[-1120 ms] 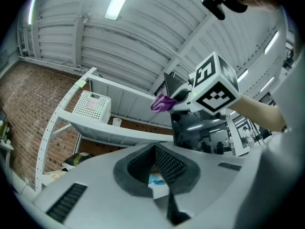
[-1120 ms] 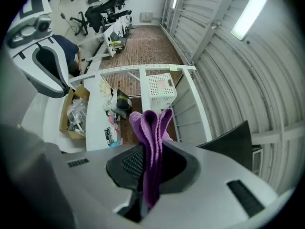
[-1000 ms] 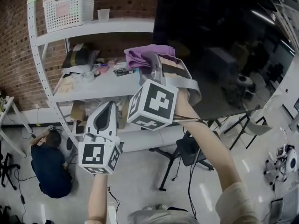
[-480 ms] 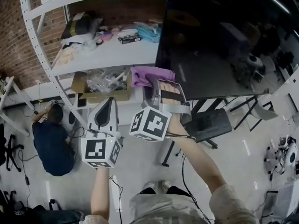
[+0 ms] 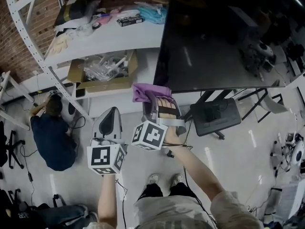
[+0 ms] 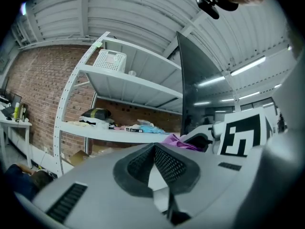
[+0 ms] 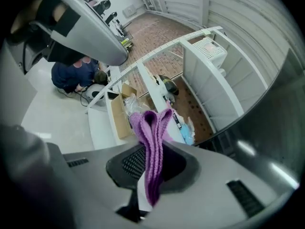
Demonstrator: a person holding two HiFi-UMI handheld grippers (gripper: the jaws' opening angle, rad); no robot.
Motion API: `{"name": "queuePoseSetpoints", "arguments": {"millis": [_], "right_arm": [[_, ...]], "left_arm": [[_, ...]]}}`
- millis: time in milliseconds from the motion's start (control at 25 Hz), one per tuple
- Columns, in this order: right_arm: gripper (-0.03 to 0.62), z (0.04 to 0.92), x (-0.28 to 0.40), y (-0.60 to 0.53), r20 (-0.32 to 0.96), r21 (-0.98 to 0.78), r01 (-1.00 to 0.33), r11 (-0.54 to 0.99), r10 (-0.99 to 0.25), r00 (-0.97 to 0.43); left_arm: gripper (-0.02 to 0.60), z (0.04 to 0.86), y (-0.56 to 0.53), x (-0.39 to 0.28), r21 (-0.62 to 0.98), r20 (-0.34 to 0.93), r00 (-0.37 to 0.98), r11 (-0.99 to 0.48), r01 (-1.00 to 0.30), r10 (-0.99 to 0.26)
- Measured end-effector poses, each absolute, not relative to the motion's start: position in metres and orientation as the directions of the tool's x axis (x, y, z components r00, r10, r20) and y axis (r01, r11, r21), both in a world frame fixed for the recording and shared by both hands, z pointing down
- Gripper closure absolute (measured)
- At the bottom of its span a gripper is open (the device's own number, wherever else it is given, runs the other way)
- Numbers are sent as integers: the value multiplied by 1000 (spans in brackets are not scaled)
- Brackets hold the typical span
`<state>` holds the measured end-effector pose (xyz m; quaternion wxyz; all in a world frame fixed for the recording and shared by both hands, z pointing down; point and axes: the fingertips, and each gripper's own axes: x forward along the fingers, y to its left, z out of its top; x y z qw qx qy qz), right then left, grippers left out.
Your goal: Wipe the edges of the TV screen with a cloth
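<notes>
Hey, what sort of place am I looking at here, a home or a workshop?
Most likely a lab or workshop, not a home: a bare brick wall, white metal shelving cluttered with supplies, a big TV screen on a floor stand, and a corrugated metal ceiling.

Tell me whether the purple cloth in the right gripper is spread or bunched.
Bunched: the purple cloth stands in narrow folds, pinched by the right gripper.

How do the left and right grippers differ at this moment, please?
The right gripper is clamped on a purple cloth; the left gripper is shut on nothing. In the head view the right gripper sits close under the lower left corner of the TV screen, while the left gripper is farther from it. Both have their jaws closed.
</notes>
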<state>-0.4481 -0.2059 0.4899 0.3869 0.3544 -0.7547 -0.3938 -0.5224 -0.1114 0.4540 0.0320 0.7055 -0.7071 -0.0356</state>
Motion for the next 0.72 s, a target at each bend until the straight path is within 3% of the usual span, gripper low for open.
{"name": "queuePoseSetpoints", "arguments": {"millis": [320,520,640,720], "right_arm": [[542,548,-445,-203,393,805,-239,544,-789,-473],[542,559,-443,-199,431,720,-309,621,-750,-502],[542,585,-438,-190,519,545,-376,749,-654,-551],[542,600,-431,-186,558,289,-486,825,-557,-614]], "left_arm": [[566,486,-97,-528,119,77,-70,79,-990,-995],[566,497,-87,-528,135,104,-93,106,-985,-990],[566,504,-88,-521,155,117,-91,109,-982,-989],[566,507,-89,-513,155,126,-81,100,-983,-989]]}}
